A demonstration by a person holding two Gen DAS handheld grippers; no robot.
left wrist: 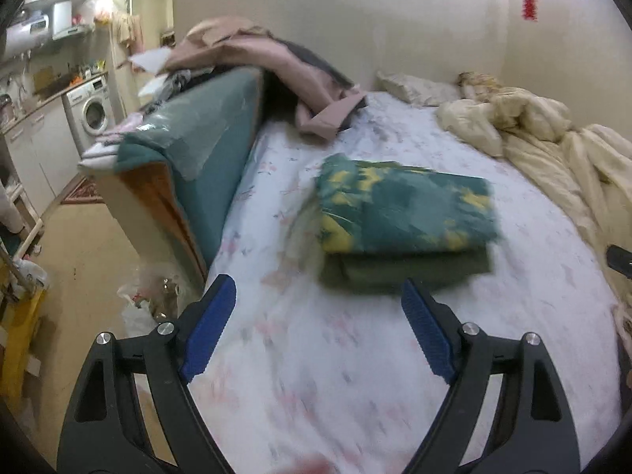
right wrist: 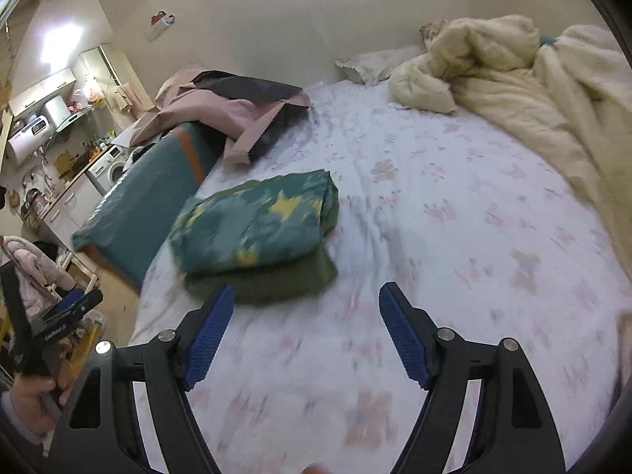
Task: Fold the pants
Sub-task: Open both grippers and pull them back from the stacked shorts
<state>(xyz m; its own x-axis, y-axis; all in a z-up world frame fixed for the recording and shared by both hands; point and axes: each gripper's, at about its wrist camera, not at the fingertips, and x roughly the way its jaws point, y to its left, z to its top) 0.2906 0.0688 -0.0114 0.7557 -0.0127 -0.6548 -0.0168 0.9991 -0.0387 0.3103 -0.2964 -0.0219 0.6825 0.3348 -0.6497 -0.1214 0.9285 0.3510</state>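
The teal pants with yellow print (left wrist: 407, 209) lie folded in a compact stack on top of a folded olive-green garment (left wrist: 403, 272), on the floral bed sheet (left wrist: 316, 355). My left gripper (left wrist: 318, 296) is open and empty, just in front of the stack. In the right wrist view the folded pants (right wrist: 256, 221) rest on the olive garment (right wrist: 272, 280), and my right gripper (right wrist: 306, 302) is open and empty, in front of the stack and slightly to its right. The left gripper (right wrist: 71, 308) shows at the left edge there, held in a hand.
A teal cushioned footboard (left wrist: 197, 150) borders the bed's left side with pink and dark clothes (left wrist: 276, 71) piled on it. A cream duvet (right wrist: 533, 91) and a pillow (right wrist: 375, 63) lie at the far right. Kitchen units and a washing machine (left wrist: 93, 112) stand left.
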